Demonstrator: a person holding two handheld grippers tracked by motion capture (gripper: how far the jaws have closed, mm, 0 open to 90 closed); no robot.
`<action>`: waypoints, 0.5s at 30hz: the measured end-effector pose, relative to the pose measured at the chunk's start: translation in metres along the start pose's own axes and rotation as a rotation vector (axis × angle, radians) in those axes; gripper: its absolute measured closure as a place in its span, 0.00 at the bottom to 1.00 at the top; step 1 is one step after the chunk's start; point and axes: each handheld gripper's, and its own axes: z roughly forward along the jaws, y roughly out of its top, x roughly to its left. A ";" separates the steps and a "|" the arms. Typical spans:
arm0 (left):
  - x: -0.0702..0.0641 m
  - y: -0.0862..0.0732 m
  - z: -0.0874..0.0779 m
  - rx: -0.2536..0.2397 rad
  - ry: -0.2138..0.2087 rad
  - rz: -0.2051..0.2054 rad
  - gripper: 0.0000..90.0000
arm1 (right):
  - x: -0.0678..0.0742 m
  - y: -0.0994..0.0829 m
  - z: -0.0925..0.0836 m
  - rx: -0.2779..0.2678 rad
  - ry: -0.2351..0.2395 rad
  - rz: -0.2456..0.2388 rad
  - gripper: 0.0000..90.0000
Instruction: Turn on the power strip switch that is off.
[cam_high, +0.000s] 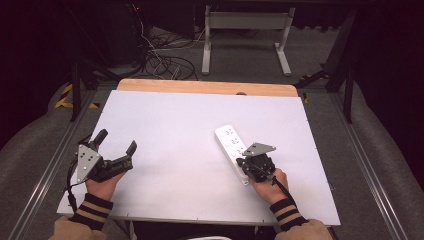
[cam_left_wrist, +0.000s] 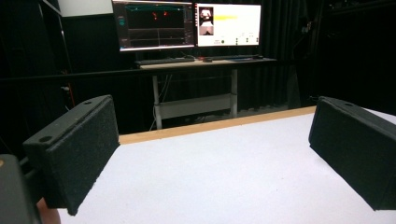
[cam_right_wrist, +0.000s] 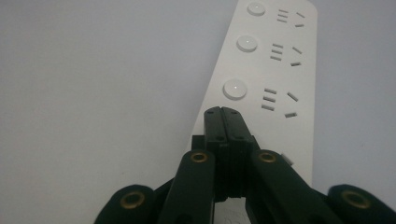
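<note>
A white power strip (cam_high: 229, 142) lies on the white table (cam_high: 170, 130), right of the middle, angled from near right to far left. In the right gripper view the power strip (cam_right_wrist: 261, 60) shows three round buttons, each beside a socket. My right gripper (cam_right_wrist: 221, 111) is shut with nothing between its jaws. Its tips are over the strip's near part, just short of the nearest button (cam_right_wrist: 235, 88). From above, the right gripper (cam_high: 245, 162) covers the strip's near end. My left gripper (cam_high: 116, 142) rests open near the table's left edge. Nothing lies between the left gripper's (cam_left_wrist: 212, 140) wide-apart pads.
A wooden strip (cam_high: 207, 86) runs along the table's far edge. Beyond it stand a desk frame (cam_high: 245, 22) and floor cables (cam_high: 165, 60). The left gripper view shows a desk with two lit monitors (cam_left_wrist: 187, 23) past that edge.
</note>
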 end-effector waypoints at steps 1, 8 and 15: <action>0.000 0.000 0.000 0.001 -0.001 0.000 0.02 | 0.000 0.000 0.000 -0.001 0.002 0.004 1.00; 0.000 0.000 0.000 0.002 -0.003 0.003 0.02 | 0.000 -0.001 0.000 -0.006 0.002 0.008 1.00; 0.000 0.000 0.000 0.005 -0.004 0.008 0.03 | 0.000 -0.002 0.000 -0.013 -0.003 0.007 1.00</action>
